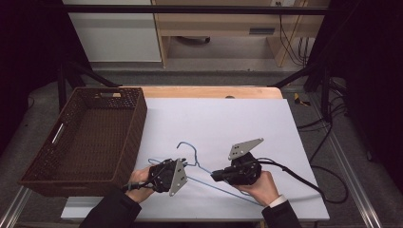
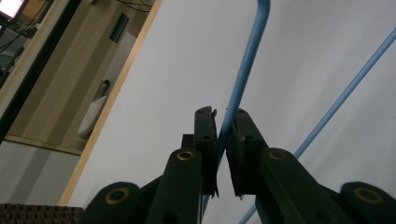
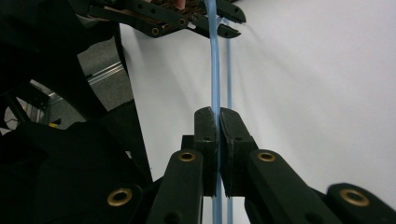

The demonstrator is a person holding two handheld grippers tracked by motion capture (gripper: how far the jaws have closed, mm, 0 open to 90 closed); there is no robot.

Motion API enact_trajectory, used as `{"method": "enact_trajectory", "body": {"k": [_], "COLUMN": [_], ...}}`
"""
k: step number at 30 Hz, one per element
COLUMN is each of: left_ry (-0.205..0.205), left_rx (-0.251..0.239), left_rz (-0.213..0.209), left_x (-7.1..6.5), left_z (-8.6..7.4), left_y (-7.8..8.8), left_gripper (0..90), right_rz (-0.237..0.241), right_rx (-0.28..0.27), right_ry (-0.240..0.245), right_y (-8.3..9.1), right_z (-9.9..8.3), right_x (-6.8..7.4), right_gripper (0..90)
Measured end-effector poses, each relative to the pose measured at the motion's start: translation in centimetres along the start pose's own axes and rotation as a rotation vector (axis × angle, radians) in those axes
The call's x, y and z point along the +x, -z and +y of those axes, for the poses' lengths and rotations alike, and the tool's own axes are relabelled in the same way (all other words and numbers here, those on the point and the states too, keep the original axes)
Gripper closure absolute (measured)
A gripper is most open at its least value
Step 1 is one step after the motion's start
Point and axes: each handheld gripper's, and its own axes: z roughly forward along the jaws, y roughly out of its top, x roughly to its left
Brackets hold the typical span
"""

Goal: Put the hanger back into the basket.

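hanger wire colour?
Light blue; the hanger shows best in the left gripper view.

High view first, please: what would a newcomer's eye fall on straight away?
A blue wire hanger lies near the front of the white mat, gripped by both tongs: the left tongs are shut on one wire, the right tongs on another. At the table's left stands a brown basket.

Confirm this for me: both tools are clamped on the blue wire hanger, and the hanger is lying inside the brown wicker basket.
Not quite. Both the left tool and the right tool are clamped on the blue wire hanger, but the hanger is not in the brown wicker basket. The high view shows it over the white sheet to the basket's right.
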Motion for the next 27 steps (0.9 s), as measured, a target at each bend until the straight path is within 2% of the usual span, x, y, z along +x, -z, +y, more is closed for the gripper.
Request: {"method": "enact_trajectory", "body": {"k": [5, 6, 9, 10, 11, 15, 18, 19, 20, 24, 27], "left_ry": [-0.026, -0.042, -0.033, -0.044, -0.032, -0.030, -0.029, -0.025, -0.021, 0.019, 0.058], "left_rx": [0.021, 0.034, 0.030, 0.036, 0.027, 0.040, 0.060, 0.066, 0.072, 0.096, 0.109], "left_rz": [-0.009, -0.011, -0.020, -0.020, -0.021, -0.018, -0.014, -0.013, -0.011, 0.000, 0.008], "left_x": [-0.2, -0.1, -0.1, 0.0, 0.0, 0.2, 0.3, 0.4, 0.4, 0.8, 1.1], "left_z": [0.2, 0.3, 0.5, 0.6, 0.6, 1.0, 1.2, 1.3, 1.3, 1.3, 1.4], "left_y": [0.0, 0.0, 0.1, 0.2, 0.2, 0.3, 0.3, 0.3, 0.3, 0.2, 0.1], "left_gripper": [85.3, 86.0, 86.4, 86.5, 86.5, 86.6, 86.7, 86.7, 86.7, 86.6, 86.6], "right_rz": [-0.021, -0.029, -0.042, -0.047, -0.055, -0.090, -0.142, -0.197, -0.197, -0.299, -0.373], "right_rx": [-0.010, -0.016, -0.027, -0.031, -0.035, -0.049, -0.088, -0.126, -0.126, -0.193, -0.212], "right_ry": [-0.009, -0.008, -0.004, 0.005, 0.004, 0.014, 0.025, 0.045, 0.045, 0.081, 0.086], "right_y": [0.2, 0.3, 0.6, 0.7, 0.8, 1.1, 1.8, 2.6, 2.6, 4.0, 4.9], "right_z": [0.1, 0.2, 0.3, 0.3, 0.3, 0.4, 0.5, 0.5, 0.5, 0.4, 0.0], "right_x": [-0.1, -0.2, -0.3, -0.3, -0.2, -0.3, -0.4, -0.3, -0.3, -0.3, -0.4], "right_gripper": [86.5, 86.4, 85.7, 84.7, 84.0, 77.5, 66.7, 60.4, 60.4, 45.0, 37.8]}}
